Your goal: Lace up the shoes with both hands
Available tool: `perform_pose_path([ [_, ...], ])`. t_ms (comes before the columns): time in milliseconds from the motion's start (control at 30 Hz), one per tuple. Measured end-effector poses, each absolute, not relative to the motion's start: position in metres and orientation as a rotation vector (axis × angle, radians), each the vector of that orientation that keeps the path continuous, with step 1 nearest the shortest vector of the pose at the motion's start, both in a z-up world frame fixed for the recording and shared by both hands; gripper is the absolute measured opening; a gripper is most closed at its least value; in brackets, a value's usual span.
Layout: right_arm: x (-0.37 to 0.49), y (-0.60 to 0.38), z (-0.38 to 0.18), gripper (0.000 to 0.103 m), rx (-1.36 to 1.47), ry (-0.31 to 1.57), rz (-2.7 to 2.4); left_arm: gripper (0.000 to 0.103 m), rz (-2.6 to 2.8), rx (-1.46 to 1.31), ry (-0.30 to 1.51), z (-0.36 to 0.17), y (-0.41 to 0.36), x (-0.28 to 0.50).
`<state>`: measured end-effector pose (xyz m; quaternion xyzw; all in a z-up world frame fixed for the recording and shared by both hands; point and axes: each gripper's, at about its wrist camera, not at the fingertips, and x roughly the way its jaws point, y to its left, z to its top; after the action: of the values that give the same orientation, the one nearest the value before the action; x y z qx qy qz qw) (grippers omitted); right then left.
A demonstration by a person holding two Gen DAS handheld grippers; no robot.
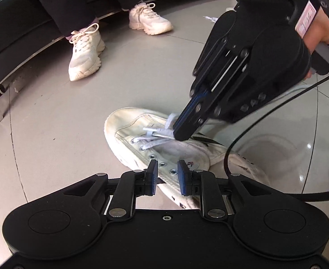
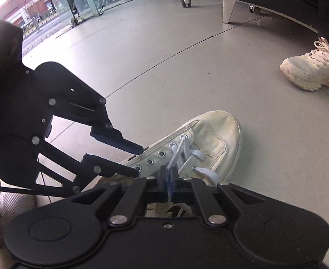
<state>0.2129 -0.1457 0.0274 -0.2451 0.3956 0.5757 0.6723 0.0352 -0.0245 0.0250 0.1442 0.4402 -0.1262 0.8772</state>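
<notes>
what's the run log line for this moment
right claw: shut on lace | left claw: open, empty, over eyelets | shoe: on floor, partly laced

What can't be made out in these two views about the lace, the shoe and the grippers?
- Left wrist view: the right gripper covers where the lace meets its tips, so the pinch is hidden.
- Right wrist view: the lace end runs between the shut pads; its tip is hidden.
- Both views: the heel of the canvas shoe is hidden behind the gripper bodies.
- Right wrist view: the left gripper stands open by the eyelets; contact with the shoe unclear.
</notes>
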Motion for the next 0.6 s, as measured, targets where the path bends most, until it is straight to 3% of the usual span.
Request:
perform_pose_path([
  [233, 0.209, -0.141, 0.025, 0.002, -0.580, 0.869, 1.284, 0.035, -0.263, 0.442, 0.944, 0.016, -0.044, 0.033],
  [433, 0.207, -0.146, 0.015, 0.002, -0.561, 0.894, 1.273, 0.035, -0.227, 0.600, 0.923, 0.006, -0.061, 0.021],
  [600, 0.209, -0.149, 0.011, 0.003, -0.547, 0.902, 1.264, 0.028, -0.218, 0.529, 0.948, 0.012, -0.053, 0.028],
])
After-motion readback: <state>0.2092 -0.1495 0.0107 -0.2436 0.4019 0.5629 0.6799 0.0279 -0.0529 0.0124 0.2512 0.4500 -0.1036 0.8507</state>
